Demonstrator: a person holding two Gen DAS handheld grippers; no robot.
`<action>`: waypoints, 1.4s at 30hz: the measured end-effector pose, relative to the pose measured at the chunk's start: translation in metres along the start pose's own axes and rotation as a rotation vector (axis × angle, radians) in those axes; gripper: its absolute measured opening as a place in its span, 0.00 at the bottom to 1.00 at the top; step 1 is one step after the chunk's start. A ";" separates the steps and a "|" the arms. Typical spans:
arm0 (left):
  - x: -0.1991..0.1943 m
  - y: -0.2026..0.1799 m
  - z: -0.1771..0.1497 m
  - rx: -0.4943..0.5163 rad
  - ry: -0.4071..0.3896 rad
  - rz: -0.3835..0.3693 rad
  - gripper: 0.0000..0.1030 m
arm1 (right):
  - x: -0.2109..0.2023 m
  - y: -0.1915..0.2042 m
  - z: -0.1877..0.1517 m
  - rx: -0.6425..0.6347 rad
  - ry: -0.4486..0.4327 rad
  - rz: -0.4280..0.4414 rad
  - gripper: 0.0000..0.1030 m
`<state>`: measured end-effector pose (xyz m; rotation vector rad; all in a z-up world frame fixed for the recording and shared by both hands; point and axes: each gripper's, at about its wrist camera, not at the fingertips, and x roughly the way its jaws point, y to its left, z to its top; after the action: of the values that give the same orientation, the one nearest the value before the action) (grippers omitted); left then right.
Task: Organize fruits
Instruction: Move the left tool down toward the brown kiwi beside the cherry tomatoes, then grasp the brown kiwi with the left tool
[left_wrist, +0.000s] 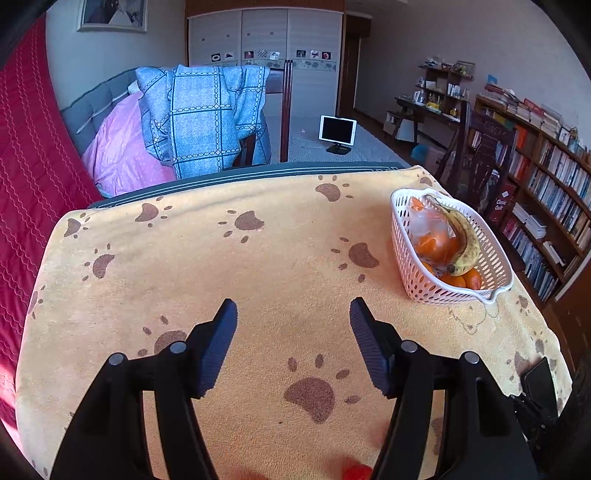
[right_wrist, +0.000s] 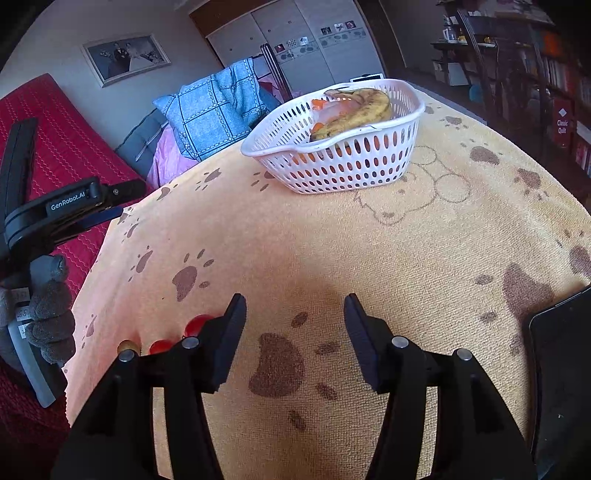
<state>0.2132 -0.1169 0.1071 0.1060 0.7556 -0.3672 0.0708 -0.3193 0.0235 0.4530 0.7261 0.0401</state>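
**Fruit in the basket, both grippers spread and empty**

A white slotted basket (left_wrist: 448, 251) sits at the right of the left-wrist frame, on an orange towel (left_wrist: 258, 258) printed with brown paw marks. In it a spotted banana (left_wrist: 463, 240) lies over oranges (left_wrist: 436, 247), some of them inside a clear bag (left_wrist: 424, 221). In the right-wrist frame the same basket (right_wrist: 343, 162) stands in the upper centre, the banana (right_wrist: 362, 110) showing above its rim.

At the lower left of the right-wrist frame, small red fruits (right_wrist: 194, 325) lie on the towel (right_wrist: 369, 240) just beside that gripper's left finger, partly hidden by it; what kind they are cannot be told. A red blur (left_wrist: 356, 472) also shows at the bottom edge of the left-wrist frame.

The left gripper (left_wrist: 293, 314) hovers low over the towel, jaws spread wide with nothing between them. The right gripper (right_wrist: 295, 310) is likewise spread and empty.

A dark phone (right_wrist: 561, 373) lies at the right edge of the towel. At the left of the right-wrist frame a gloved hand (right_wrist: 48, 314) grips the other tool's handle. Behind are a blue checked cloth (left_wrist: 207, 118) and a bookshelf (left_wrist: 546, 192).
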 end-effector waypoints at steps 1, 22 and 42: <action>-0.003 0.005 -0.004 -0.010 0.002 0.004 0.62 | -0.001 0.000 0.000 -0.001 -0.001 -0.001 0.55; -0.036 0.047 -0.116 -0.076 0.140 -0.024 0.49 | -0.003 -0.003 0.001 0.014 -0.009 -0.027 0.58; -0.030 0.030 -0.140 -0.107 0.180 -0.143 0.49 | -0.001 0.000 0.000 -0.007 -0.004 -0.053 0.58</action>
<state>0.1132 -0.0488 0.0253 -0.0160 0.9618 -0.4565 0.0700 -0.3195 0.0237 0.4273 0.7337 -0.0080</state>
